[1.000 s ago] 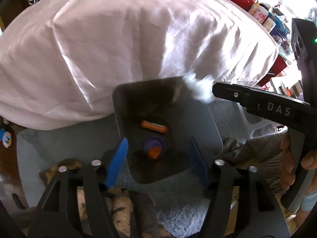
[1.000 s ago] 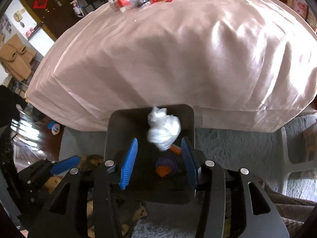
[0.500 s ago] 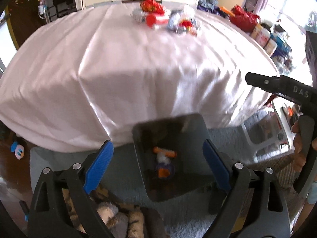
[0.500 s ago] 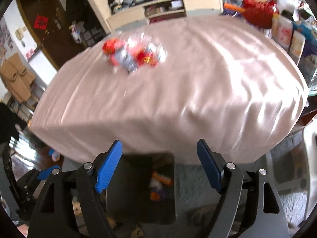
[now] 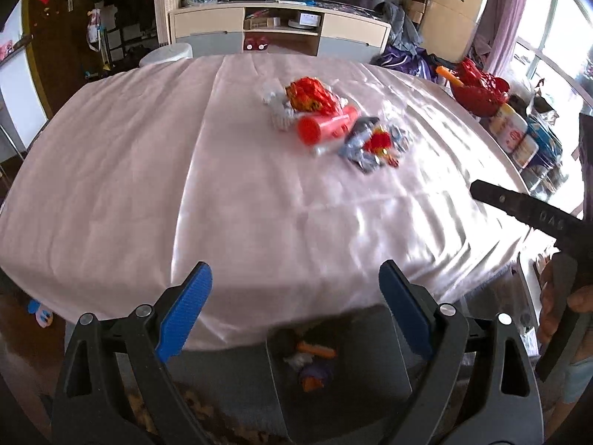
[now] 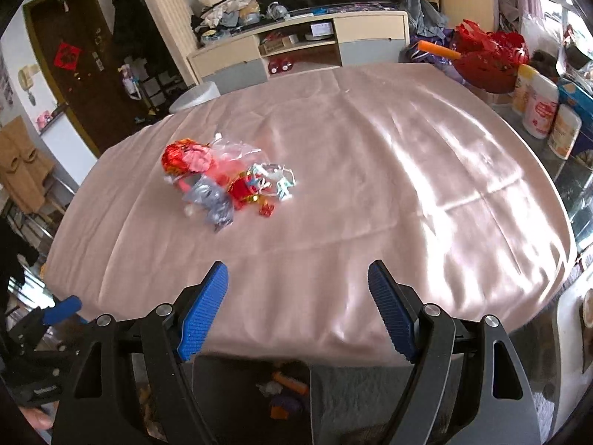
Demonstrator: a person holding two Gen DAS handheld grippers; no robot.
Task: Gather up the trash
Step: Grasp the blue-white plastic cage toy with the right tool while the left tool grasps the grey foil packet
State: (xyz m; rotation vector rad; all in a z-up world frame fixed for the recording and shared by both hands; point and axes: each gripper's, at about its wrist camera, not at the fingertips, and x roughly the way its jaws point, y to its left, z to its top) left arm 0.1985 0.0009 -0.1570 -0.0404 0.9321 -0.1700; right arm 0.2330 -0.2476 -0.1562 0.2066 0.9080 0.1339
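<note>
From the left wrist view, the left gripper [image 5: 294, 289] hangs released, its blue pads [image 5: 184, 311] spread wide apart with nothing between them, poised over the near edge of the table [image 5: 111, 185] draped in a pink satin cloth. The trash pile [image 5: 330, 122] lies well ahead of the pads, past the middle of the table toward its far edge and a little to the right: a crumpled red foil wrapper, a red tube lying on its side, and grey and silvery scraps bunched just beside it, all somewhat blurred. Below the table's near edge, between the gripper's black arms, the dark bin [image 5: 370, 352] stands on the floor with an orange stick, a white wad and a purple piece inside. The right gripper shows at the right edge as a black bar in a hand [image 5: 563, 304]. From the right wrist view, the right gripper [image 6: 296, 296] is likewise released and empty, pads [image 6: 202, 311] far apart above the table's [image 6: 407, 185] near edge. The trash pile [image 6: 226, 178] sits well ahead and to the left of the pads, nearer the table's left edge than its right. The bin [image 6: 229, 382] is directly under the gripper, below the near edge, holding the same small scraps. A blue pad of the left gripper shows at the far left.
</note>
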